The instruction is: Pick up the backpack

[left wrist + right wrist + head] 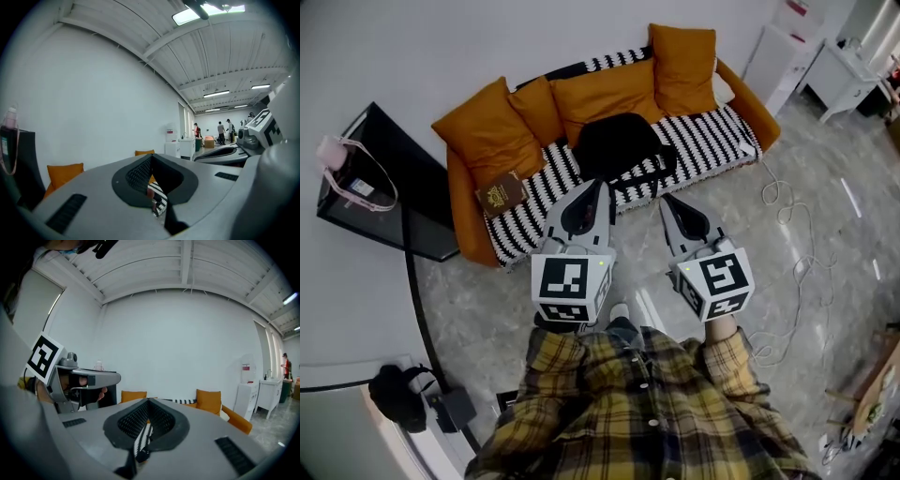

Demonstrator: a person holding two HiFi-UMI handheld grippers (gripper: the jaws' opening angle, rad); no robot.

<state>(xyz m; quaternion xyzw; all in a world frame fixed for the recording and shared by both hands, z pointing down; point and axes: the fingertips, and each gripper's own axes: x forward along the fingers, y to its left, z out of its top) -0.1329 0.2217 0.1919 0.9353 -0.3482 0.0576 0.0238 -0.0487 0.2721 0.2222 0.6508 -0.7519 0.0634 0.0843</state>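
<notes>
The black backpack point(619, 145) is being carried by the sofa point(471, 220), at the middle of its striped cover point(717, 141), just in front of the orange cushions point(586, 94) that are being propped along the far side. A brown book point(501, 194) is being borne by the same cover, left of the backpack and apart from it.

The left claw point(594, 190) and the right claw point(668, 202) are being held side by side above the floor point(825, 281), near the front edge of the sofa. Both are being pointed towards the backpack, and neither is being brought into touch with it.

In the left gripper view the jaws are being pressed together with nothing between them. Only a strip of the striped cover is being shown through the slot beneath them. In the right gripper view the jaws are likewise being clenched on nothing, and the left claw is being seen at the left with a hand point(89, 392) wrapped round its grip.

A black cabinet point(403, 187) is being stood left of the sofa, with a pink pouch point(342, 159) at its top. A white cable point(783, 211) is being trailed over the floor right of the sofa. A plaid shirt point(637, 412) is being worn by the person at the near edge.
</notes>
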